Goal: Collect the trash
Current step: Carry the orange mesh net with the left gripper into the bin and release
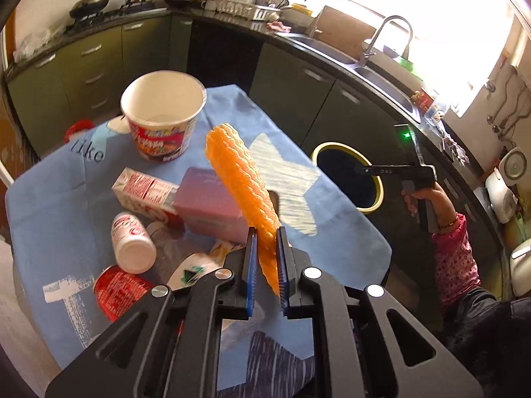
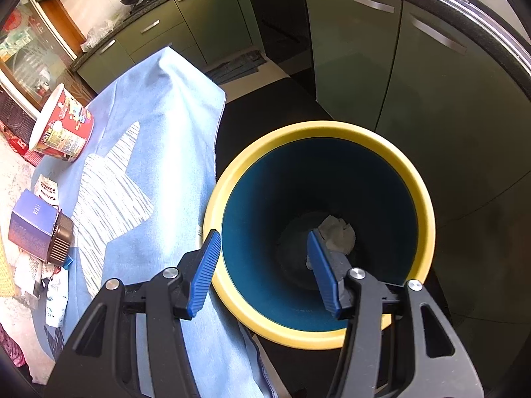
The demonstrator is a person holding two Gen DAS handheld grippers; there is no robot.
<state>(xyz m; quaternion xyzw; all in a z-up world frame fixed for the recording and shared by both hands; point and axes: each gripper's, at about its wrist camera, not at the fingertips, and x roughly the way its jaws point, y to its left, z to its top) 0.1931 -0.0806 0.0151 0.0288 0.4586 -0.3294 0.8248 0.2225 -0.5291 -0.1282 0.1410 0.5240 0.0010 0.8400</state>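
**Lin:** Corn cob (image 1: 241,179), orange and with bumpy rows, is the trash item in hand now. It is above the blue cloth (image 1: 46,205), tilted, with its free end pointing up toward the noodle cup (image 1: 162,112).

**Marek:** How will it handle, do you think?

**Lin:** I judge it light and quite stiff, maybe a toy or a dry cob. The bumps give good friction against ribbed pads, so it should not slip easily. It is long, and it is held near its lower end, so it can swing a little when it is carried.

**Marek:** And the jaws?

**Lin:** The left gripper (image 1: 266,258) pinches the cob; the two blue pads are close together, one on each side of it. The right gripper (image 2: 265,265) has its jaws spread wide, and nothing is between them. It hovers over the bin (image 2: 428,205), the one with a yellow rim and a dark blue inside.

**Marek:** Is something in the bin already?

**Lin:** Yes, a crumpled white paper (image 2: 337,237) lies at the bottom. The bin stands on the floor just beside the cloth's edge.

**Marek:** What else is on the cloth?

**Lin:** Near the cob I see a purple box (image 1: 209,199), a red and white carton (image 1: 146,192), a small white bottle (image 1: 132,242) lying down, and a red can (image 1: 116,293).
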